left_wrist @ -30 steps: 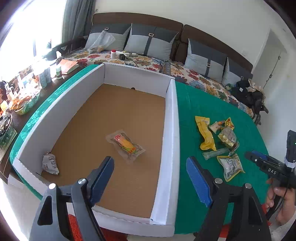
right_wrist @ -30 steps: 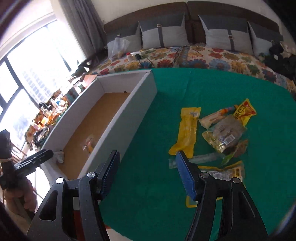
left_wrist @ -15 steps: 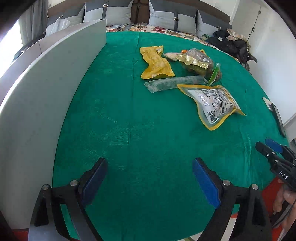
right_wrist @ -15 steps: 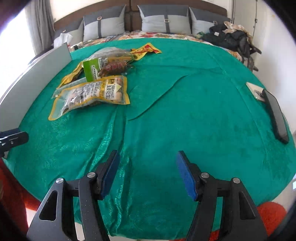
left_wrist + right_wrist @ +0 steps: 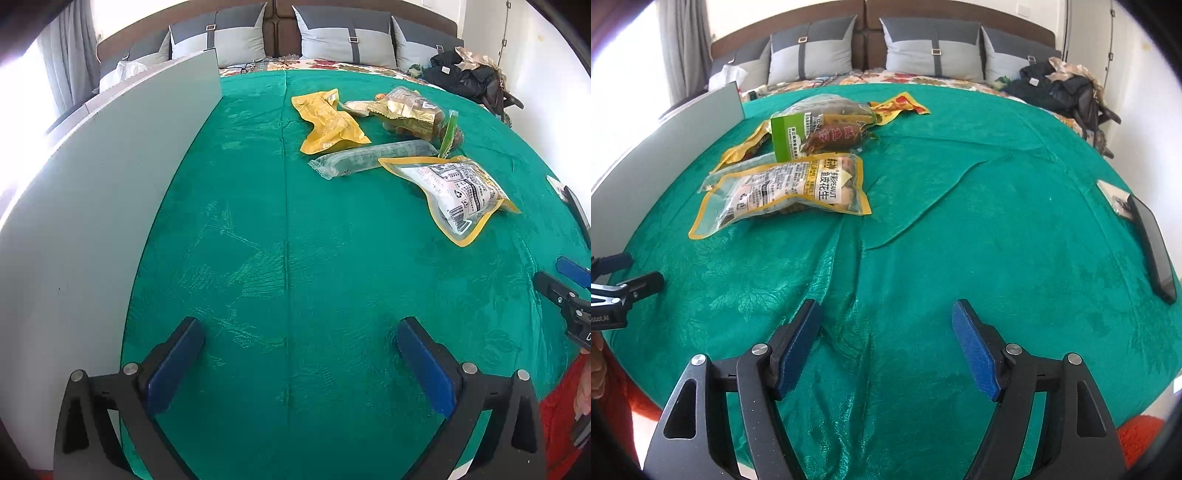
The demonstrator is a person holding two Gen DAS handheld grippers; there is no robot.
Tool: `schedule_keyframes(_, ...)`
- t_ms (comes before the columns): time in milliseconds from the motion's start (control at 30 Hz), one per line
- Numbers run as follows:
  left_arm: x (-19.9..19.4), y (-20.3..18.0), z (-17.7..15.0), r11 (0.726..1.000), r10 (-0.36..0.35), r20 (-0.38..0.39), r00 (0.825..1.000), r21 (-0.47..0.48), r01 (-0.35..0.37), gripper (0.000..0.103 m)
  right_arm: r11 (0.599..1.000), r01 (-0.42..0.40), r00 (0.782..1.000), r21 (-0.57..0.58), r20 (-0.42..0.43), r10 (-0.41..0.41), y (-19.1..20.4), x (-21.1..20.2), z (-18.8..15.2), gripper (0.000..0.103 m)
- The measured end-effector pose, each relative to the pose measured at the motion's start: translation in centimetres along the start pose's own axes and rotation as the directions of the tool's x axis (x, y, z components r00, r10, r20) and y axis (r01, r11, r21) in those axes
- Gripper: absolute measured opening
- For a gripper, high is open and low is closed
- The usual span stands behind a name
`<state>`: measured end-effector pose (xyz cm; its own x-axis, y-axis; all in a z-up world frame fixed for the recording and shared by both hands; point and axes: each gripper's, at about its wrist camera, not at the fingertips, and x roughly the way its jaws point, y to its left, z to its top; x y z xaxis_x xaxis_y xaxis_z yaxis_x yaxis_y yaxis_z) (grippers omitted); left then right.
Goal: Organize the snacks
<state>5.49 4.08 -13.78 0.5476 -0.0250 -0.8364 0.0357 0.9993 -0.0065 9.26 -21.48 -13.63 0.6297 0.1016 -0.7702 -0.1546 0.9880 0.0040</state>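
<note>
While both grippers hang over bare green cloth (image 5: 288,229), nothing sits between either pair of jaws. Left gripper (image 5: 299,354): jaws wide apart and opening, blue pads (image 5: 173,369) clear of the cloth's fold line running 12 to 6 o'clock. Right gripper (image 5: 886,347): jaws apart and opening too, over wrinkled cloth.

Snacks lie in one cluster on the cloth, well apart from both grippers. From the left wrist view they sit at 1 o'clock: yellow pouch (image 5: 328,122), clear tube pack (image 5: 369,157) just below it, gold bag (image 5: 410,110) at the far side, peanut bag (image 5: 458,192) nearest, its corner over the tube pack's end. From the right wrist view the cluster is at 11 o'clock: peanut bag in front, green-label bag (image 5: 820,129) touching behind it, red-yellow wrapper (image 5: 901,105) farthest.

White box wall (image 5: 96,206) stands along the cloth's 9 o'clock edge. Black phone (image 5: 1152,247) lies at the cloth's 3 o'clock edge, in the right wrist view. Sofa cushions (image 5: 923,48) at 12 o'clock, dark clothes pile (image 5: 1060,88) at 2 o'clock.
</note>
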Motion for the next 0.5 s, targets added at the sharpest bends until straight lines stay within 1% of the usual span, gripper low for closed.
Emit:
schedule_keyframes(67, -0.09, 0.05, -0.01, 1.000, -0.004, -0.001, 1.000, 0.010, 0.004, 0.103, 1.000, -0.001, 1.000, -0.025, -0.001, 0.001, 0.54, 0.16, -0.04, 0.088)
schedule_keyframes(133, -0.11, 0.01, 0.09, 1.000, -0.006, -0.002, 1.000, 0.018, 0.007, 0.103, 1.000, -0.003, 1.000, -0.012, -0.003, 0.003, 0.56, 0.20, -0.02, 0.090)
schedule_keyframes(500, -0.33, -0.07, 0.12, 1.000, -0.005, 0.007, 1.000, 0.022, 0.005, 0.103, 1.000, -0.001, 1.000, -0.015, -0.002, 0.001, 0.73, 0.16, -0.05, 0.092)
